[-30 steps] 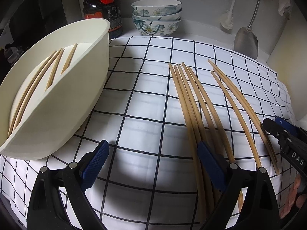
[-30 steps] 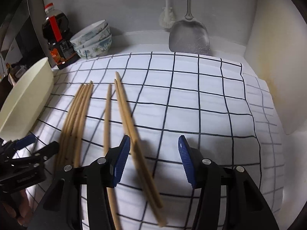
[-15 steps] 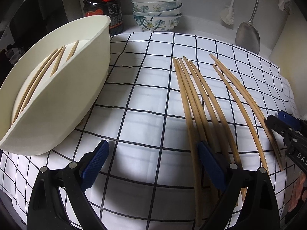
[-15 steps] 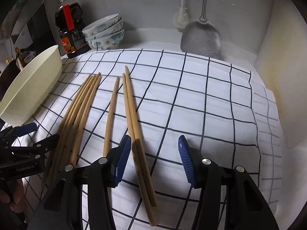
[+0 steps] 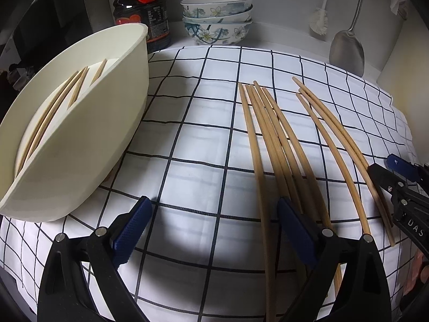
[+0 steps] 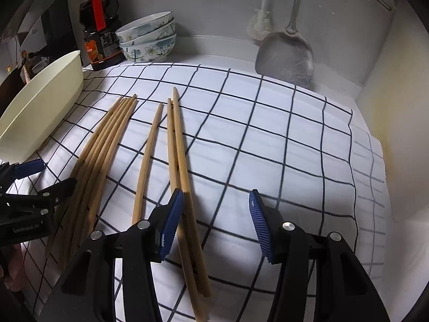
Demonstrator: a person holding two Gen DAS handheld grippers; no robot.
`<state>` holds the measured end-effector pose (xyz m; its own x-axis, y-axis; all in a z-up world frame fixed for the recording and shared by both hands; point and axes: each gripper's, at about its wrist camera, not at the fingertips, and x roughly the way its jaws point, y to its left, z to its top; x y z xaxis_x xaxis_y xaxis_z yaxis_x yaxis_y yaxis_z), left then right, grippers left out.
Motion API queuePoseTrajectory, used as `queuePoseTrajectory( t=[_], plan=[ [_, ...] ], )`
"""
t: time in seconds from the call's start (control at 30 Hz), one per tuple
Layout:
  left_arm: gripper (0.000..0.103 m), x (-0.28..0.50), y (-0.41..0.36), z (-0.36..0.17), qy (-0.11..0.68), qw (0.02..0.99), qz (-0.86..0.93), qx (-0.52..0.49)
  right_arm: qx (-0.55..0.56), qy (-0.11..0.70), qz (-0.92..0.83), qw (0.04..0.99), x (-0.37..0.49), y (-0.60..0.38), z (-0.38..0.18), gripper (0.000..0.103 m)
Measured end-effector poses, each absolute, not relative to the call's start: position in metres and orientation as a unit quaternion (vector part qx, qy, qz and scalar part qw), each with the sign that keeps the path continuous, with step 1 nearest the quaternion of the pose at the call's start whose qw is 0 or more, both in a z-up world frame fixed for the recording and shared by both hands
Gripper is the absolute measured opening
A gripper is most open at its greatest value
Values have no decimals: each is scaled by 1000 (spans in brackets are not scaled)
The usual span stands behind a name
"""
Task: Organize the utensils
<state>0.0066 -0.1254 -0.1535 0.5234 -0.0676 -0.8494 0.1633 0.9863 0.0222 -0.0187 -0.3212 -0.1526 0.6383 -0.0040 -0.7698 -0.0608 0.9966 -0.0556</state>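
1. The cloth (image 6: 281, 145) is the landmark: a white sheet with a dark grid that covers the counter.
2. The tub (image 5: 80, 145), cream-coloured, sits tilted over the cloth's left edge. Several chopsticks (image 5: 53, 112) lie inside it.
3. A bundle (image 5: 270, 139) of five chopsticks lies on the cloth at centre, well apart from the tub. A broad bare strip of cloth separates them.
4. A single stick (image 6: 147, 158) and a pair (image 6: 178, 161) lie on the cloth just right of the bundle.
5. The cloth right of the pair is bare up to its right edge, which runs near a pale wall panel (image 6: 396, 134).
6. Beyond the cloth's far edge stand a bottle (image 6: 100, 24), stacked bowls (image 6: 148, 37) and a hanging spatula (image 6: 285, 53).
7. The left gripper (image 5: 211, 230) hovers over the cloth's near edge, jaws wide, nothing between them; its right finger overlaps the bundle's near ends.
8. The right gripper (image 6: 215, 222) stands half spread and grips nothing; the pair passes just inside its left finger.
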Motion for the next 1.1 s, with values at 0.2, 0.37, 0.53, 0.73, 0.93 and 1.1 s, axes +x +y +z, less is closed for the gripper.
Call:
queuePoseTrajectory(
  t=[0.2,0.37,0.53,0.73,0.93,1.1],
  plan=[
    [93,9,-129,-154,483,872,-68,51,-53,435,43,898,-16,-317,-156,50],
    [95,10,-130,-154,482,872,-71,52,-64,438,58,895,-20,-315,-158,48],
    [95,10,-131,-154,481,872,-70,53,-35,420,56,905,-21,-322,-148,47],
    [96,11,-131,-155,481,872,-70,54,-44,425,42,903,-18,-323,-151,47],
    [96,9,-130,-155,480,873,-69,52,-53,425,39,903,-16,-326,-152,47],
    [96,10,-130,-155,480,873,-67,51,-72,435,41,896,-13,-323,-155,46]
  ],
)
